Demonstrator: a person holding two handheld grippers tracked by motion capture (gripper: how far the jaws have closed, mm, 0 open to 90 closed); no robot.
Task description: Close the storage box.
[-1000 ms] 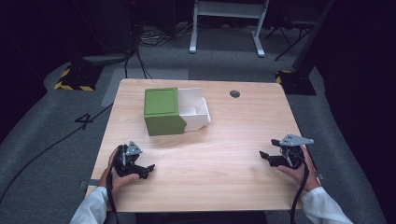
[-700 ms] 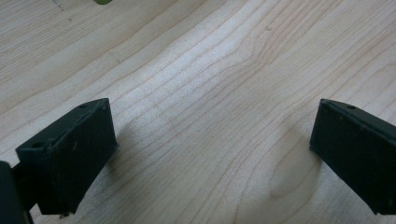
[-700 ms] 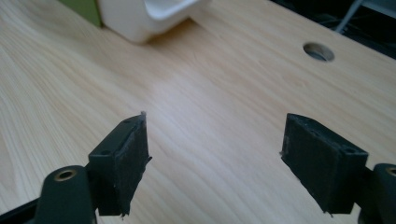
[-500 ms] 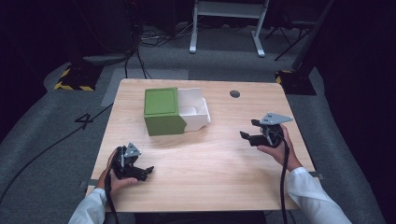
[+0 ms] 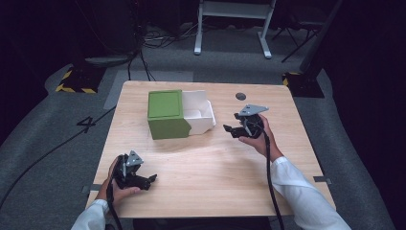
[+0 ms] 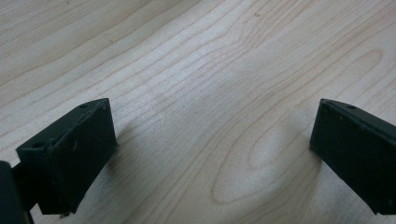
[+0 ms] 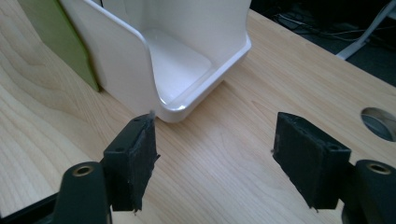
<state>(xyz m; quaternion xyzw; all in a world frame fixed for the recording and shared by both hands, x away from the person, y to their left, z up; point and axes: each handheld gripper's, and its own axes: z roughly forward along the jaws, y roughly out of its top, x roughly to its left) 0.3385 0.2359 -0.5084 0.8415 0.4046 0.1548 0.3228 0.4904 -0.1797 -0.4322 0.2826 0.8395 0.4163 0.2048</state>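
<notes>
A: The right gripper [image 5: 231, 129] hangs with its jaws spread wide and nothing between them, just beside the white tray [image 5: 203, 114]. What is that tray, exactly?

B: An open white drawer, pulled partway out of a green box [image 5: 165, 114] near the far left middle of the wooden table [image 5: 287, 143]. In the right gripper view the white tray [image 7: 182, 60] sits straight ahead of the right gripper [image 7: 212, 154], its rounded corner close to one jaw but apart from it.

A: So which step is this?

B: I'd judge it the approach. Nothing is gripped yet, and the tray looks empty as far as its floor shows.

A: And the next move?

B: Probably closing the last gap so a jaw meets the tray's end wall, or so the two jaws straddle its rim. Pushing it in would call for a shove along the slide line, toward the box.

A: Which way does it lie?

B: Its long axis runs left to right across the table in the high view, open end pointing toward the right gripper, open top facing up.

A: And the other hand?

B: The left gripper [image 5: 143, 179] rests low near the table's front left edge, well apart from the box, jaws likewise wide open over bare wood [image 6: 210, 93].
</notes>
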